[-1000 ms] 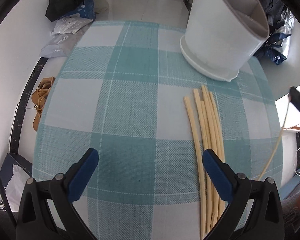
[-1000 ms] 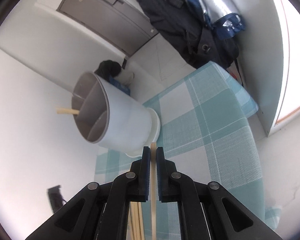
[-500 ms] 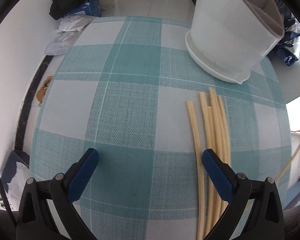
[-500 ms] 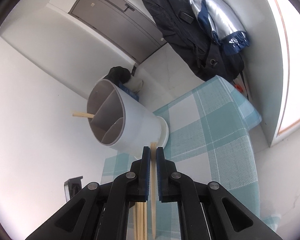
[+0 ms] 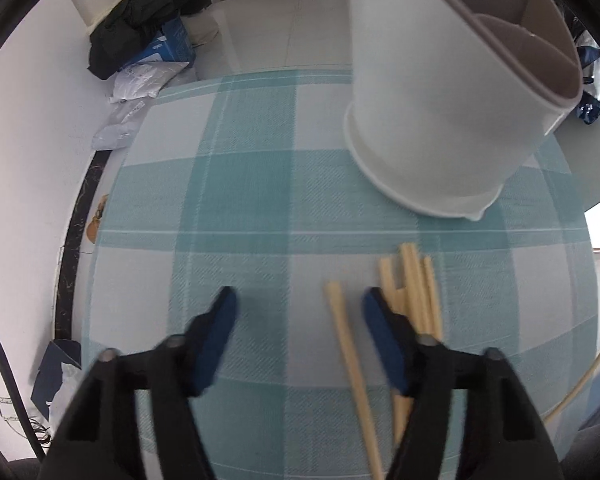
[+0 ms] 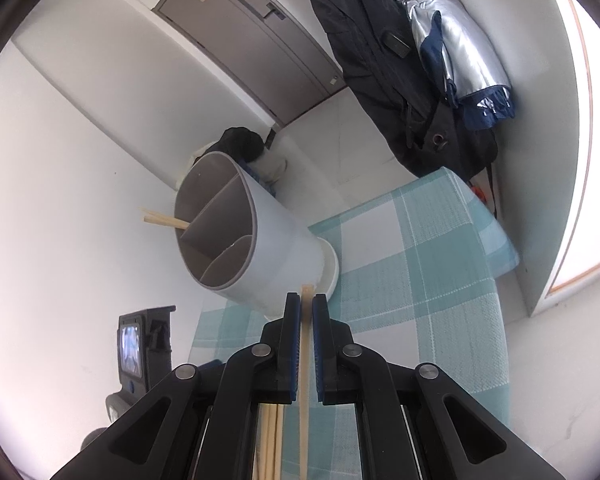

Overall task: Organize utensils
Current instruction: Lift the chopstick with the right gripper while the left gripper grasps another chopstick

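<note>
Left wrist view: the left gripper, jaws closing, straddles one chopstick lying lengthwise on the tabletop, nearer its right jaw, untouched. The right gripper pinches another chopstick before the holder.

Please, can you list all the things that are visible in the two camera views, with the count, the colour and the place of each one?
utensil holder: one, white with grey divided inside, standing on the tablecloth.
chopsticks in holder: seemingly two, pale wood, ends sticking out of one compartment.
loose chopsticks: several, pale wood, lying on the cloth in front of the holder.
held chopstick: one, pale wood, between the right gripper's pads.
tablecloth: one, teal and white check, covering the table.
dark clothing pile: one, black, on the floor.
hanging jackets: black and silver, on the wall.
left gripper: blue pads, jaws closing, one loose chopstick between them, not yet pressed.
right gripper: blue pads, shut on the held chopstick.
</note>
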Demonstrator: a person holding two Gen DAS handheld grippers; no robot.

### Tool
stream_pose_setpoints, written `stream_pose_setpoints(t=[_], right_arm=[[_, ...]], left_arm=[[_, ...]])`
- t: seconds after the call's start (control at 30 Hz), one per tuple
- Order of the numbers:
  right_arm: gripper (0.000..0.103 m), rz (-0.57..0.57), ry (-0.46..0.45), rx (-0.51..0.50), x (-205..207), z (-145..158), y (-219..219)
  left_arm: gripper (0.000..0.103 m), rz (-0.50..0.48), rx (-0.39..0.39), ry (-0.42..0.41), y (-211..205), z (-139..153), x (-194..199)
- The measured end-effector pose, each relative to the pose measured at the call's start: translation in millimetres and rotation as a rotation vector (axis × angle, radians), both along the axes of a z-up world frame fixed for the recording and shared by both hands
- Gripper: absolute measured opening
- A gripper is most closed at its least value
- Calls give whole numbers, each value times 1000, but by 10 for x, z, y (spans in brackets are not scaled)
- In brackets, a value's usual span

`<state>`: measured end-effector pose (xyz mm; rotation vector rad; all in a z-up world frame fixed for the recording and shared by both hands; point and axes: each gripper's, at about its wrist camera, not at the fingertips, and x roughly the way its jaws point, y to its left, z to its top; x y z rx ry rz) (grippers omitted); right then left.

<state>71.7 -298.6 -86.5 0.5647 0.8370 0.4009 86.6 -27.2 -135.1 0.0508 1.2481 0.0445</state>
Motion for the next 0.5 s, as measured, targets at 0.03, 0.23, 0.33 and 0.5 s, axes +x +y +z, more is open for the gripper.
stream_pose_setpoints(t=[0.03,0.23,0.33,0.5], right_arm=[[5,0,2,4,6,-2,-4],[5,6,-9,11,7,32,9],[5,10,-14,-2,-3,43,34],[5,25,-49,-30,-80,114,113]], left_arm=[[34,-10,-1,1,-27,7,-3],[3,-33,-47,25,-110,21,48],[2,-40,-69,2,-72,48,-1],[2,-23,-133,-140,-9,390,-169]])
